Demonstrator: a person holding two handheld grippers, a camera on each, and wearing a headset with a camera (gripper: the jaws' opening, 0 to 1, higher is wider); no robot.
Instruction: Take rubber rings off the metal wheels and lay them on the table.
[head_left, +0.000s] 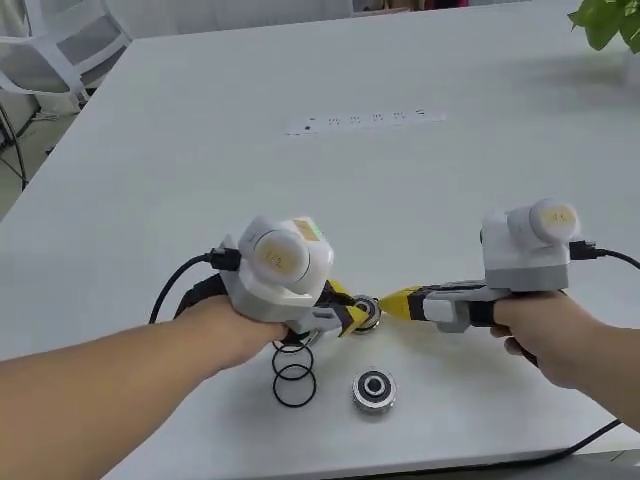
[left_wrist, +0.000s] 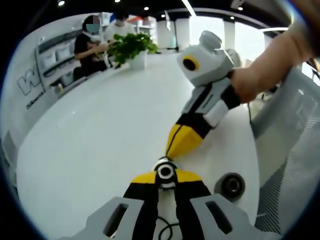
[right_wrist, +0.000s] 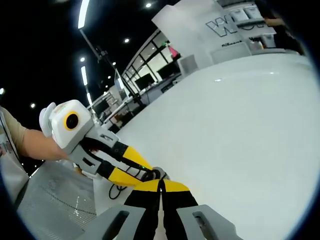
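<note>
Nearest me, 2 rings (head_left: 294, 374) at 6 o'clock on the bench (head_left: 300, 180); my left tool (head_left: 348, 318) clamps a wheel (left_wrist: 165, 171), right tool (head_left: 390, 302) shut at its rim. Next I'd peel outward.

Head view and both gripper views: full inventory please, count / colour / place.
held wheel: 1, silver metal, between the left gripper's jaws
loose wheel: 1, silver metal, flat on the table, near edge
rubber rings: at least 2, black, on the table left of the loose wheel
table: 1, white
socket strip: 1, white, set in the table's far half
plant: 1, green, far right
chair: 1, white, far left
people: 2, background
left gripper: 1, white and yellow, shut on the held wheel
right gripper: 1, white and yellow, jaws shut, tip at the held wheel
hands: 2, one per gripper
</note>
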